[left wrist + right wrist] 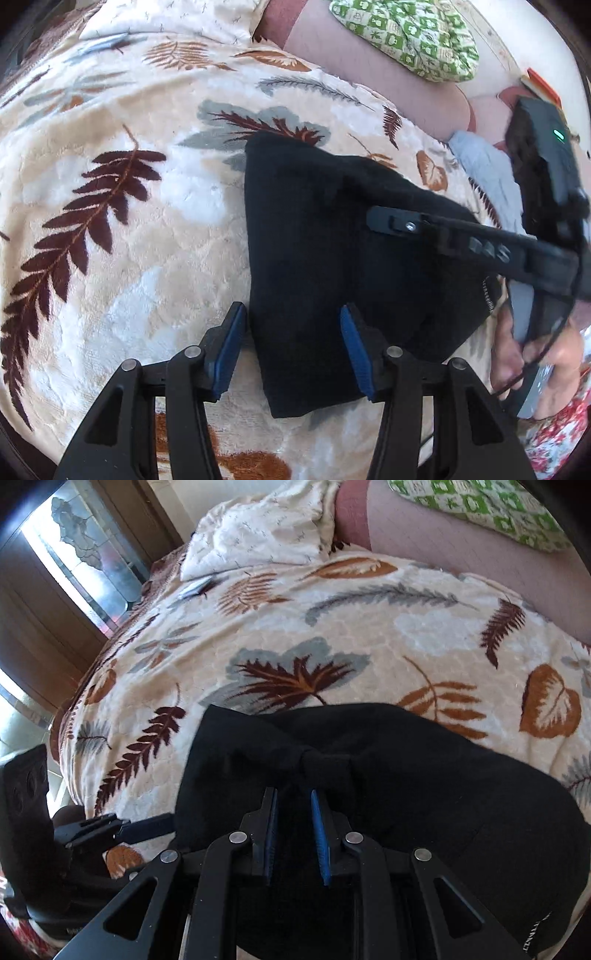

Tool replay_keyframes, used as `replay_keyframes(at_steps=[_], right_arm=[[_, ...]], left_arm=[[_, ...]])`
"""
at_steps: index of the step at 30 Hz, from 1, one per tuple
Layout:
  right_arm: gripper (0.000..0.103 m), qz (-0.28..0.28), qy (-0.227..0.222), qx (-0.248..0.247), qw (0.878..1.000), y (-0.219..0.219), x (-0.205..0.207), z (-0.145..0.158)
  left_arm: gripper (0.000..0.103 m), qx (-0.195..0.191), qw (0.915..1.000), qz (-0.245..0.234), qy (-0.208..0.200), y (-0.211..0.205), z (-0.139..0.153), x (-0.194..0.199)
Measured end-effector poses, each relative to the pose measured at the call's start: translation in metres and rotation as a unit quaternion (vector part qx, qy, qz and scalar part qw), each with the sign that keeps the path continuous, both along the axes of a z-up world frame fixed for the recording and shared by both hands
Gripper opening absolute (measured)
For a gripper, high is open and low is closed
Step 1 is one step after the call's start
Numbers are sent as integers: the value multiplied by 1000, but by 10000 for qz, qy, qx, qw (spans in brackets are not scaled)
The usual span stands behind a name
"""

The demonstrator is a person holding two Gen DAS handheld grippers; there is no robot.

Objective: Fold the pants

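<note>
Jaws spread (left gripper (pixel 293 347)) over pants (pixel 332 240)

Black pants (pixel 406 794) run past the bottom edge.

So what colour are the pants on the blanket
Plain black pants on the leaf-print blanket, clearest from the left wrist.
</note>
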State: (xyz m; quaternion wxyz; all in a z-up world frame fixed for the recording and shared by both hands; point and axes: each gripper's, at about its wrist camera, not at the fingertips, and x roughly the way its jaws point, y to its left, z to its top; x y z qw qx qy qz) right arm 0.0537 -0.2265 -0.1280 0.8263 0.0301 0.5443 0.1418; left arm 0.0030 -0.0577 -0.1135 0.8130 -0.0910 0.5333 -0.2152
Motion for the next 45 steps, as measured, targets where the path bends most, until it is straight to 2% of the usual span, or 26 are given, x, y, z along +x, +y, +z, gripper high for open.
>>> replay_keyframes(at_steps=[3,6,12,14,16,20,22,26,31,35,39,45], right_arm=[[20,-277,140,186,9993,-12,7,-15],[19,-464,155,295,9984,-17,7,-11],[21,-460,-472,-584,9961,-9,-33,7],[22,-524,-645,-654,9944,-13,-48,12],[25,-619,-633,-581,9944,-20,-58,9],[42,-816,-457,-525,9942,-28,-59,-9],[44,-840,-520,-488,9939,-30,-61,-13],[50,-768,-692,-729,9920,-27,-66,-10],[56,-1063,-861,-646,9885,-39,-82,3],[62,-1364,-1023,-322,9848,-49,-106,12],[63,-1521,-1062,-228,9824,-53,-120,10],[64,-1891,-1130,84,9754,-75,-135,9]], left_arm=[[53,165,9997,-135,-134,-1,0,0],[54,29,9999,-130,-67,6,-2,-1],[54,-16,9998,-152,-111,4,-3,-2],[55,23,9998,-166,-134,2,-3,-2],[55,102,9996,-189,-175,-4,-2,-1],[55,258,9993,-226,-178,-7,4,-2],[55,323,9989,-236,-255,-7,12,-4],[55,568,9967,-181,-556,-7,30,-7],[59,988,9914,-172,-845,-14,43,-11],[63,1209,9878,-388,-902,-31,38,-11],[63,1512,9831,-564,-859,-46,32,-16],[63,1744,9763,-613,-1127,-57,46,-29]])
